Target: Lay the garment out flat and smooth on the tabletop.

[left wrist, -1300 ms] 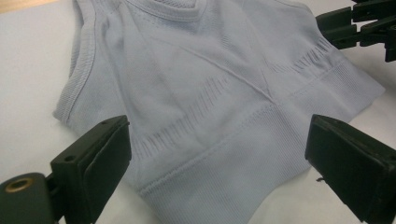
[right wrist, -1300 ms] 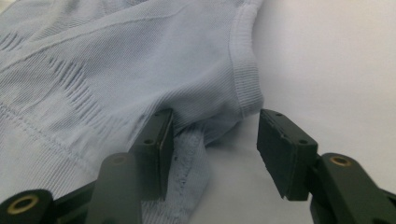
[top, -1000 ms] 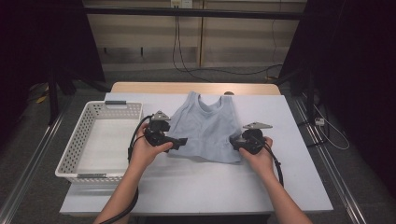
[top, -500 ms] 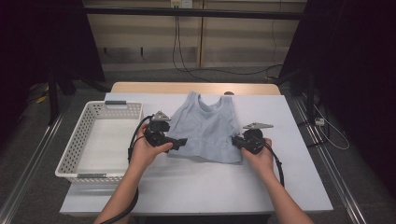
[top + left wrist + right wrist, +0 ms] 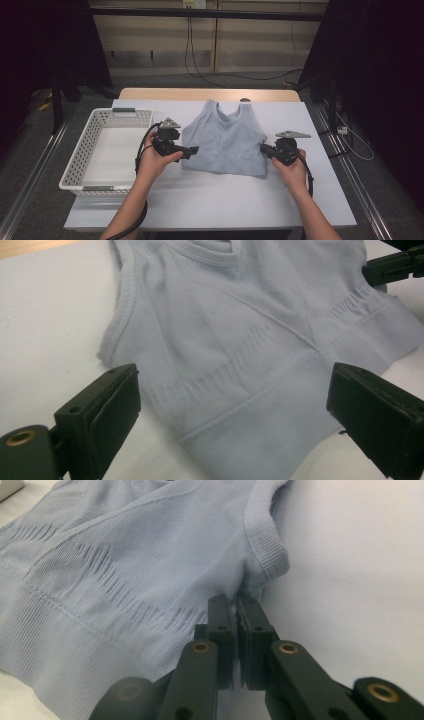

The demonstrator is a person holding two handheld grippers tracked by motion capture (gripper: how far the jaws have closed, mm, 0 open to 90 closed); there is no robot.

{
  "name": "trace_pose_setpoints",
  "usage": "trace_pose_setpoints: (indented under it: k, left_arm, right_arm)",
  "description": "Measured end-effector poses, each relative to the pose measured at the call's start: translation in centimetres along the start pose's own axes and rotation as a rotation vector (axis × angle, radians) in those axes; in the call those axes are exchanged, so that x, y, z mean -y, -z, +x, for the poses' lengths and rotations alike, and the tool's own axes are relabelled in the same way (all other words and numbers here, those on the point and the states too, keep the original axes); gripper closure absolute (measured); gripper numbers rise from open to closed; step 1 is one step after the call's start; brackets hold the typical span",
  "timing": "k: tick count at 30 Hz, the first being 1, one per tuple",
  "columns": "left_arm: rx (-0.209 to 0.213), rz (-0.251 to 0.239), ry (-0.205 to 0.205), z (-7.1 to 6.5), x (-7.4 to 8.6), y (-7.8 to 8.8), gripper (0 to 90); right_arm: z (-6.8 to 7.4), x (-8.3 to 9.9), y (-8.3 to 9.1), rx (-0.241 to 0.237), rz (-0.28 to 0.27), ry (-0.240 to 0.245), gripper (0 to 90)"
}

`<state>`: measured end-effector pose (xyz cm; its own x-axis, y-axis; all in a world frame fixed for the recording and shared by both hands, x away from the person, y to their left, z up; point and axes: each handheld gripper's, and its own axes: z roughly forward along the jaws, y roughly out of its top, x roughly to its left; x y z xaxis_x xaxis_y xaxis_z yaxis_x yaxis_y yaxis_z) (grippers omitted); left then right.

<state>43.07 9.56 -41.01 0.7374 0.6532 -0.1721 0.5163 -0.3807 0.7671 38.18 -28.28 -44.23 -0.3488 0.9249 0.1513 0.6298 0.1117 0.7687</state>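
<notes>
Grey top (image 5: pixel 225 137) lies flat mid-frame on the white surface (image 5: pixel 210 200). Your right gripper (image 5: pixel 267 150) fingers have just closed, pinching its side edge; left gripper (image 5: pixel 192 151) fingers spread wide at the other side.

On the table (image 5: pixel 210 200) we see a broad bare strip along the near edge, in front of the pale blue top (image 5: pixel 225 140), where either hand could pass. We find the right edge open too, beyond the right gripper (image 5: pixel 266 150). The white basket (image 5: pixel 82 165) blocks the left edge, its walls standing up beside the left gripper (image 5: pixel 192 151). Between the top's straps and the far edge, only a narrow band stays free.
</notes>
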Motion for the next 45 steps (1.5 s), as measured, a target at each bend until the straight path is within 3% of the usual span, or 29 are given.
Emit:
trace_pose_setpoints:
  k: [12, 25, 28, 30, 32, 34, 37, 38, 45]
  left_arm:
    - [0.002, 0.008, 0.004, -0.1, 0.0, -0.8, 7.6]
    - [0.014, 0.026, -0.008, -0.5, -0.1, -2.2, 8.9]
    - [0.020, 0.034, -0.009, -0.5, -0.1, -2.3, 9.4]
    - [0.019, 0.034, -0.011, -0.6, -0.1, -2.4, 9.8]
    - [0.018, 0.036, -0.014, -0.6, 0.0, -2.5, 10.1]
    - [0.017, 0.037, -0.015, -0.7, 0.0, -2.5, 10.3]
    - [0.023, 0.040, -0.014, -0.8, 0.1, -2.4, 10.8]
    - [0.033, 0.038, -0.009, -0.9, 0.1, -2.3, 13.4]
    - [0.016, 0.045, -0.014, -0.8, 0.7, -2.2, 21.6]
  right_arm:
    - [-1.8, 0.6, 1.3, 0.002, 0.003, -0.041, 86.2]
    - [-2.9, 1.4, 2.1, 0.016, 0.015, -0.049, 86.0]
    - [-2.9, 1.5, 2.4, 0.049, 0.005, -0.043, 78.0]
    - [-2.8, 1.6, 2.7, 0.041, -0.003, -0.038, 69.0]
    - [-2.6, 1.6, 3.0, 0.033, -0.010, -0.024, 58.8]
    - [-2.0, 1.4, 3.4, 0.018, -0.033, 0.001, 53.3]
    - [-1.3, 1.4, 3.5, 0.002, -0.032, 0.020, 48.8]
    - [-0.4, 1.5, 3.5, -0.023, -0.018, 0.045, 45.7]
    - [2.3, 2.6, 3.4, -0.079, 0.040, 0.142, 43.0]
